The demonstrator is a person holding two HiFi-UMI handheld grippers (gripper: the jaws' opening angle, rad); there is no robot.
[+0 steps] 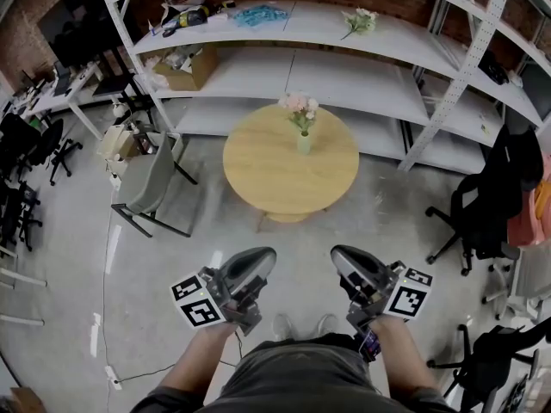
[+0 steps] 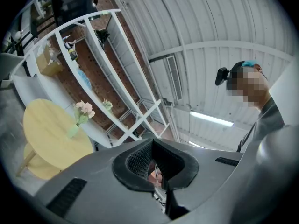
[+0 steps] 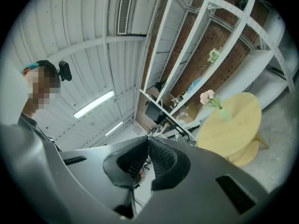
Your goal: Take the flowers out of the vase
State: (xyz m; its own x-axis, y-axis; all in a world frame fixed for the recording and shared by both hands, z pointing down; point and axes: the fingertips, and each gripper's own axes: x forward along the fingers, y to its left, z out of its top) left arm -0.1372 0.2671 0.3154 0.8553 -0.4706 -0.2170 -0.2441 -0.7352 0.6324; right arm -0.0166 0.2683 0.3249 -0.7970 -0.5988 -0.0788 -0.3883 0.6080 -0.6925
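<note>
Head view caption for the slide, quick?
Left tongs and right tongs, shut and empty, held far short of the round table with flowers in the vase.

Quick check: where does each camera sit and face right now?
Head view: on the head, steeply down at table, vase, flowers; left hand-held gripper, right hand-held gripper, forearms show.
Left gripper view: rides that gripper, along shut jaws toward shelves, ceiling; person's torso shows.
Right gripper view: likewise, mirrored.
Shared: all three show the flowers.
</note>
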